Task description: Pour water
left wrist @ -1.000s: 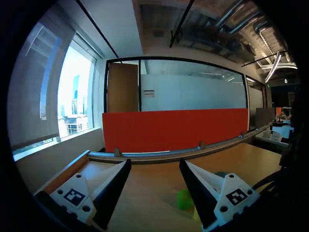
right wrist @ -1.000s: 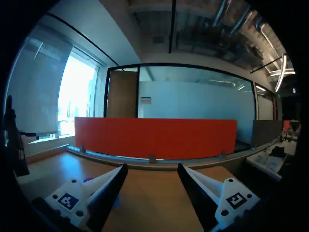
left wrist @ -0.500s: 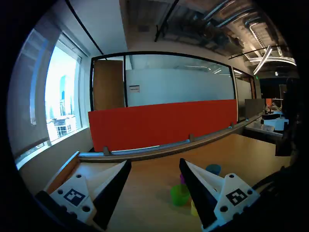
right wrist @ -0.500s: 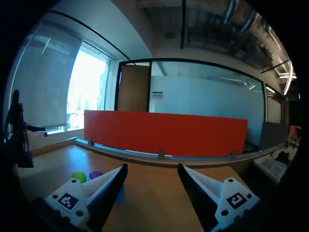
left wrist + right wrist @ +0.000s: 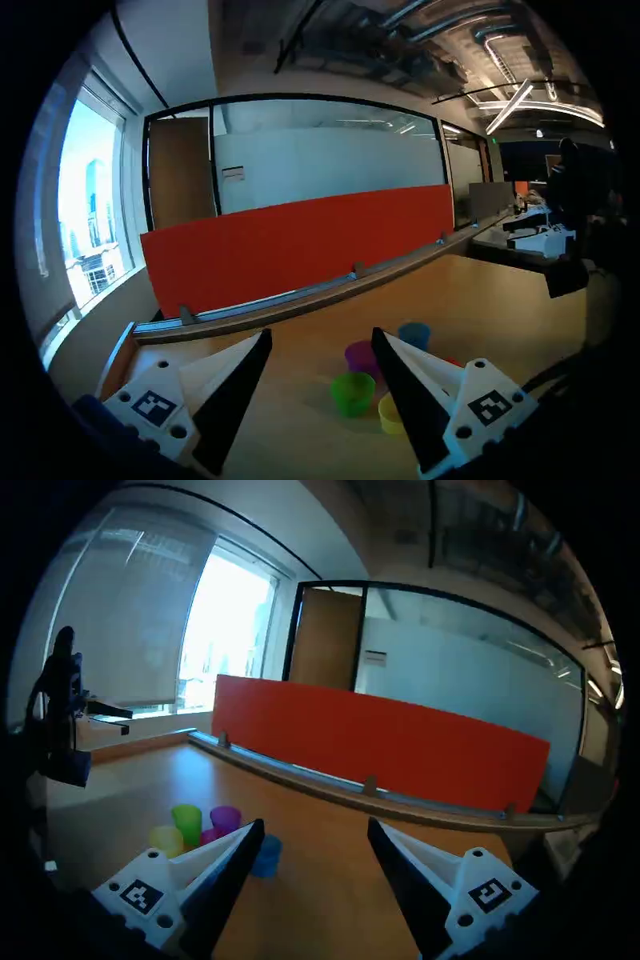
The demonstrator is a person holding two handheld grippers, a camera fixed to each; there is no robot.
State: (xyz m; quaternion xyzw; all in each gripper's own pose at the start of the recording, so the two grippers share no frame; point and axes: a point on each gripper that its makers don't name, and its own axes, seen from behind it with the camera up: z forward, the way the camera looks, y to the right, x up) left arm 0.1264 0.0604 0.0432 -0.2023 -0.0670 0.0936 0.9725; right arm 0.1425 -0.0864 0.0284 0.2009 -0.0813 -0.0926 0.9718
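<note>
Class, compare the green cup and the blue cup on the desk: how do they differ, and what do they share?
The green cup is bright green; the blue cup is light blue. In the right gripper view the green cup sits close beside the yellow cup and purple cup, while the blue cup stands a little apart from them. Both stand upright on the desk, mouths up, held by nothing.

wooden desk, red partition, bright window
</note>
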